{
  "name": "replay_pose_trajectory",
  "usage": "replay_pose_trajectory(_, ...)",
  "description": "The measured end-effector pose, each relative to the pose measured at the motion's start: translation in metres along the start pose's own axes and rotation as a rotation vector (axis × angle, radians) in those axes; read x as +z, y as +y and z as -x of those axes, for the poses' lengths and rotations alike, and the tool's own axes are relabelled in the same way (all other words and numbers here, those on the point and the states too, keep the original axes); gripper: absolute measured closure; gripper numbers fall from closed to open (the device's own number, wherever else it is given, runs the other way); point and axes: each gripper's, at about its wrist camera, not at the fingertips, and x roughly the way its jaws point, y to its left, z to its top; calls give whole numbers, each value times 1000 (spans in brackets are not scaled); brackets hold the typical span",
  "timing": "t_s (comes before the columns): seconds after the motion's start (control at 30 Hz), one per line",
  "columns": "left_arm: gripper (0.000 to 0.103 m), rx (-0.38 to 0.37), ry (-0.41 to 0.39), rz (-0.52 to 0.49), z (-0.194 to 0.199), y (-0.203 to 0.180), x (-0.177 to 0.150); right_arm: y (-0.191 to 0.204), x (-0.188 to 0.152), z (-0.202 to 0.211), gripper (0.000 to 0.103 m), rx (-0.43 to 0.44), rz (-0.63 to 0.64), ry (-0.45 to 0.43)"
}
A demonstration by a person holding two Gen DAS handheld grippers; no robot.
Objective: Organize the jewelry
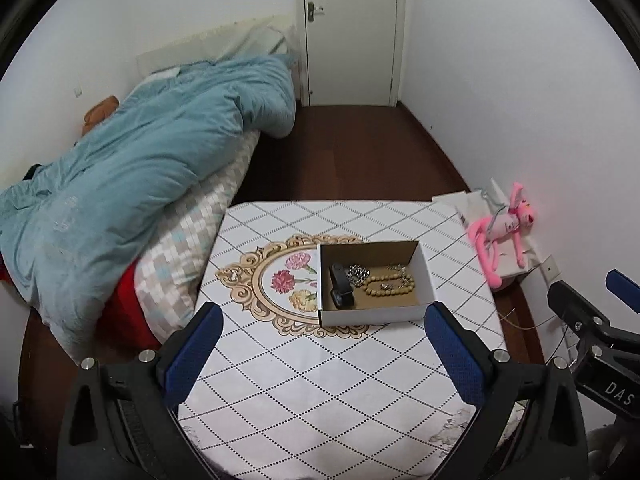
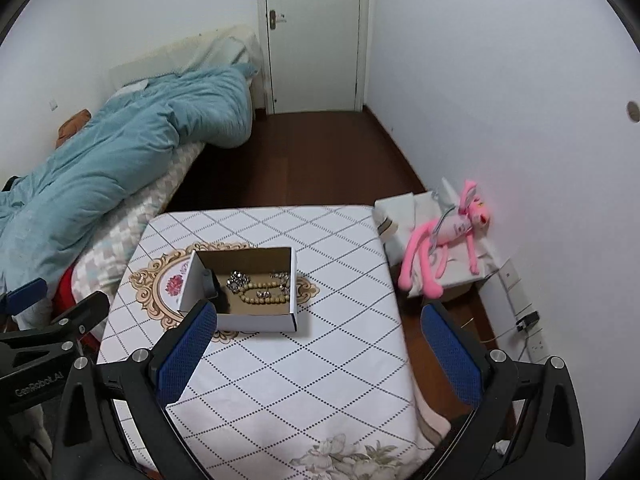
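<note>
Bedroom surroundings framed both views: at the left lay a bed under a rumpled teal duvet [image 1: 132, 152], behind it stood a closed white door [image 1: 350, 32], and dark wood floor ran to a table with a diamond-patterned tablecloth [image 1: 320, 380].

On that cloth sat an open cardboard box [image 1: 372, 312] over a floral medallion. Inside it, left to right, lay a black watch-like item [image 1: 340, 286], a silver chain [image 1: 358, 274] and a tan beaded bracelet [image 1: 390, 284]. Against the right wall a pink plush toy [image 1: 502, 232] sprawled on white packages.

From the left wrist view the whole medallion with three flowers showed; from the right wrist view the box wall hid most of it, but a wall socket with a plugged charger [image 2: 528, 320] appeared low at the right.

Each camera caught the other tool at its edge: "DAS" read on one, "GenRobot.AI" on the other.

Both the left gripper [image 1: 322, 350] and the right gripper [image 2: 316, 350] hovered over the near side of the table, blue pads spread wide apart, holding nothing.
</note>
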Motion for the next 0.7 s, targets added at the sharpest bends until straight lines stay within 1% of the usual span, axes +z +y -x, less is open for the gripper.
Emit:
replay_pose_trajectory(0.17, 0, -15, -14, -1, 25, 0, 1, 3, 2, 38, 0, 3, 10, -40)
replay_pose_trajectory(0.37, 0, -32, -12, -7, 43, 0, -1, 6, 1, 62, 0, 17, 12, -54)
replay_pose_trajectory(0.53, 0, -24, 11, 6, 40, 2, 3, 4, 5, 63, 0, 15, 0, -40)
replay_pose_trajectory(0.7, 0, -17, 62, 13, 19, 3, 15, 2, 16, 48, 0, 3, -7, -16)
